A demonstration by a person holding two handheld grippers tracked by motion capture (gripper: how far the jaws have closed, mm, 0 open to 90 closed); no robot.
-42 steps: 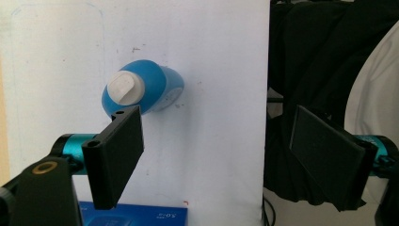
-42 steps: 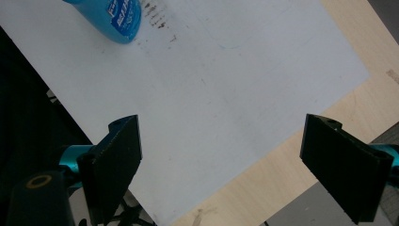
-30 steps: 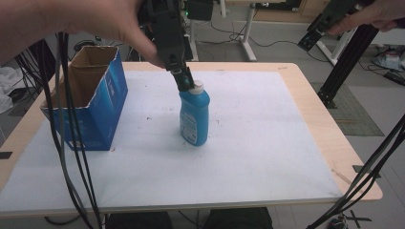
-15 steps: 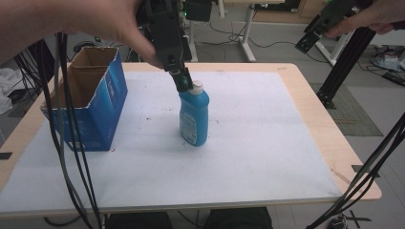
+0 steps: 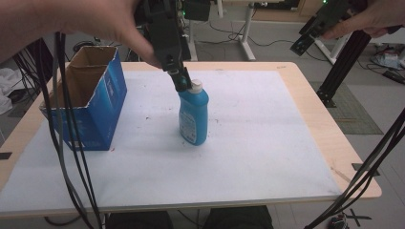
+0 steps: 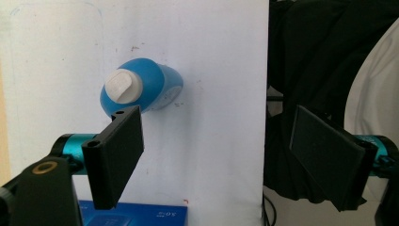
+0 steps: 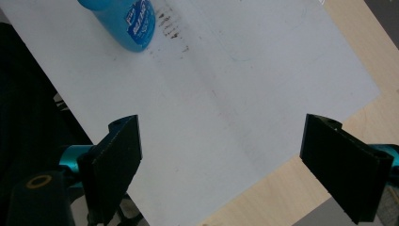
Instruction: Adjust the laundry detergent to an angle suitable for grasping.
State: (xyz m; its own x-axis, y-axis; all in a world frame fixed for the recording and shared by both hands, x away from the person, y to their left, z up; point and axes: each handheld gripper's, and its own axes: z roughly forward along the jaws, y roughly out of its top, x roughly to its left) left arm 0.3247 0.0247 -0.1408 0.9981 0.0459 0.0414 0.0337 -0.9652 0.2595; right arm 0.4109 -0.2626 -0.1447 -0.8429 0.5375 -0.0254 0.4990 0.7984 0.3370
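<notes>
Beside the box point(image 5: 86, 102), blue bottle point(image 5: 193, 117) unmoved, left gripper point(image 5: 181, 81) fingers still spread, seemingly just above cap, right gripper point(image 5: 305, 43) released.

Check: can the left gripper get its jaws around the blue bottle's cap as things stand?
Probably yes. The left gripper hangs just above the blue bottle, jaws wide open, one jaw beside the white cap. Nothing lies between them; it would need to shift sideways to centre.

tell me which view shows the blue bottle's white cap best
The left gripper view: it looks straight down on the white cap, unobstructed, beside one open jaw. The high view shows the cap small and side-on, with the left gripper against it. The right gripper view shows the blue bottle body, label up.
</notes>
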